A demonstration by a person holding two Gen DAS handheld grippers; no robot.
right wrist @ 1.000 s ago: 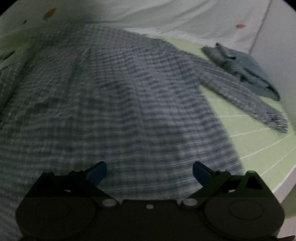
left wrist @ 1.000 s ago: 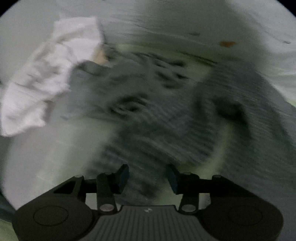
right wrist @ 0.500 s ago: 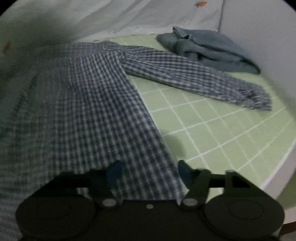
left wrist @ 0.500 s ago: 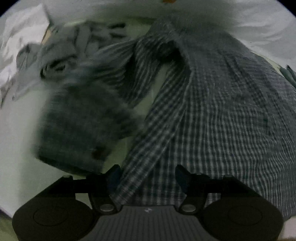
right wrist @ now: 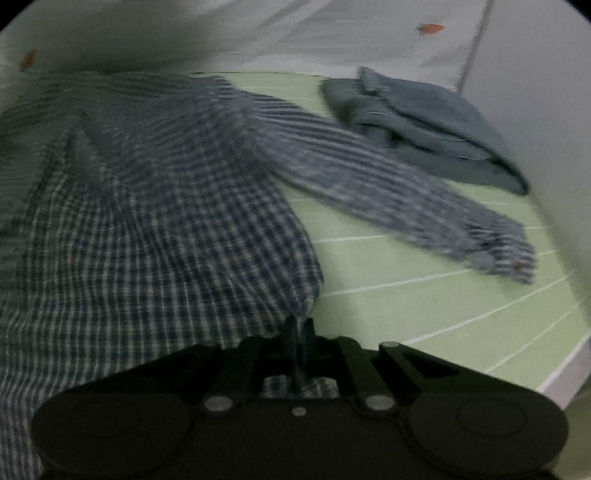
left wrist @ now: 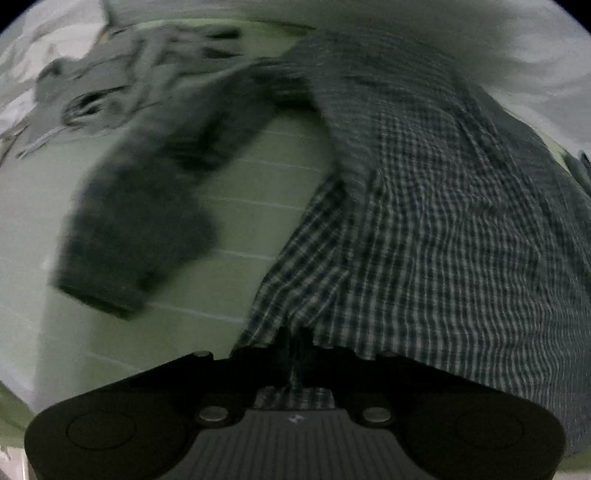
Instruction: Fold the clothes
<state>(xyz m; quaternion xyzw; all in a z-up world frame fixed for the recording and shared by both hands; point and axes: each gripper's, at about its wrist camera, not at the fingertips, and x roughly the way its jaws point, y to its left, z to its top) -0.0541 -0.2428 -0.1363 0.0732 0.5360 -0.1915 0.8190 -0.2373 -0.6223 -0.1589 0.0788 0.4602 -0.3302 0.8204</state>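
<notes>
A blue-and-white checked shirt lies spread on a green grid-lined sheet. My left gripper is shut on the shirt's hem at its left lower corner; the left sleeve trails out to the left, blurred. In the right wrist view the same checked shirt fills the left half, and my right gripper is shut on its right lower corner. The right sleeve stretches away to the right across the green sheet.
A crumpled grey garment lies at the far left. A folded blue-grey garment rests at the far right beside a white wall. White bedding lies behind. The sheet's edge drops off at the right.
Both grippers were open half a second ago and have closed on the shirt's lower corners. The left sleeve has swung outward and is blurred.
</notes>
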